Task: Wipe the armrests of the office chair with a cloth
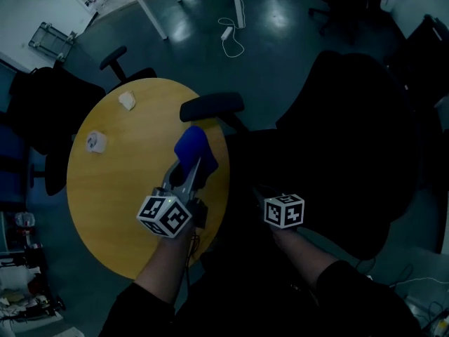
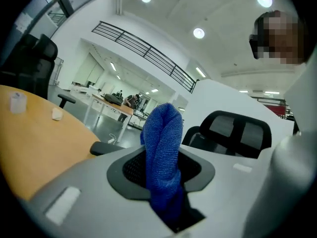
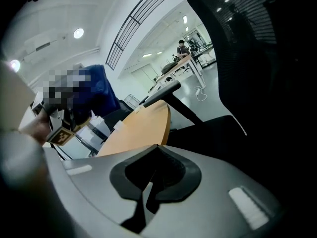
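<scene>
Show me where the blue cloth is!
The blue cloth is clamped in the left gripper, over the right edge of the round table in the head view, near the chair's armrest.

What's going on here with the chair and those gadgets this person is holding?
A person is working with two tools. The left hand-held gripper is clamped on a blue cloth, held over the edge of the round table, just short of the armrest of the office chair. The right hand-held gripper is shut and empty. No wiping contact shows yet.

Left gripper (image 2: 161,171), jaws tight on a blue cloth (image 2: 161,130); right gripper (image 3: 154,178), jaws together, empty.
</scene>
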Demonstrator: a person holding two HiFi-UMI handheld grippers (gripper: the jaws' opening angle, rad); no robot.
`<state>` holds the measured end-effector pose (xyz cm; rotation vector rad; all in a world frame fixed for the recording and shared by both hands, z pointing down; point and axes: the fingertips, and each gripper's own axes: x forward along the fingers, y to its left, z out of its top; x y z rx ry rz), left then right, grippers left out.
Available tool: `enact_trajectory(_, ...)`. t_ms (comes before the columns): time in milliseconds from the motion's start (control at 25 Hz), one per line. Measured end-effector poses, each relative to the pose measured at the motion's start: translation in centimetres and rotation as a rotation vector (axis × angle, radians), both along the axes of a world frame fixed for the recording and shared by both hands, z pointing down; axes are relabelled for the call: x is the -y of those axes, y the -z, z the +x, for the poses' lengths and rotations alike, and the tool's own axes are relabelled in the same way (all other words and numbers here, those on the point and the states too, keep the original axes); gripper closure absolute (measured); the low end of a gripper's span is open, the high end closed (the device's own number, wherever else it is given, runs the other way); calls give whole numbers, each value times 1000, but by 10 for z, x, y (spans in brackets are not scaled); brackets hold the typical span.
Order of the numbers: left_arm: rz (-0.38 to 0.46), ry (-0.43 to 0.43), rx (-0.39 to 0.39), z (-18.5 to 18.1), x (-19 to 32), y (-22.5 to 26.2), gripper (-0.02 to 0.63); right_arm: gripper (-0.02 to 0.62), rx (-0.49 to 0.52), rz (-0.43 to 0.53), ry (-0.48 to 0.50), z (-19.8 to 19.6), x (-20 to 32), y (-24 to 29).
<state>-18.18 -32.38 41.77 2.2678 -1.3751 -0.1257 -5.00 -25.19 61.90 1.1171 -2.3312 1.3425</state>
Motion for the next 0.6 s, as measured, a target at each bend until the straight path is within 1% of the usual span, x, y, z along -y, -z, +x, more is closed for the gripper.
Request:
enact_trajectory(80, 30, 16, -1, -17, -26, 14, 469, 592, -12, 25, 2, 4, -10, 11)
enact_trajectory(200, 90, -4, 9, -31, -73, 35, 469, 592, -34, 81, -11, 10, -26, 31)
enact_trajectory(320, 129, -22, -7, -45, -130, 55, 469, 592, -51, 134, -51, 12, -53, 58)
enact_trajectory(480, 108, -13, -21, -70, -215, 72, 469, 592, -45, 156, -145, 11, -115, 90)
enact_trajectory(600, 99, -8, -10, -88, -275, 80, 469, 592, -53, 170, -168, 6, -163, 105)
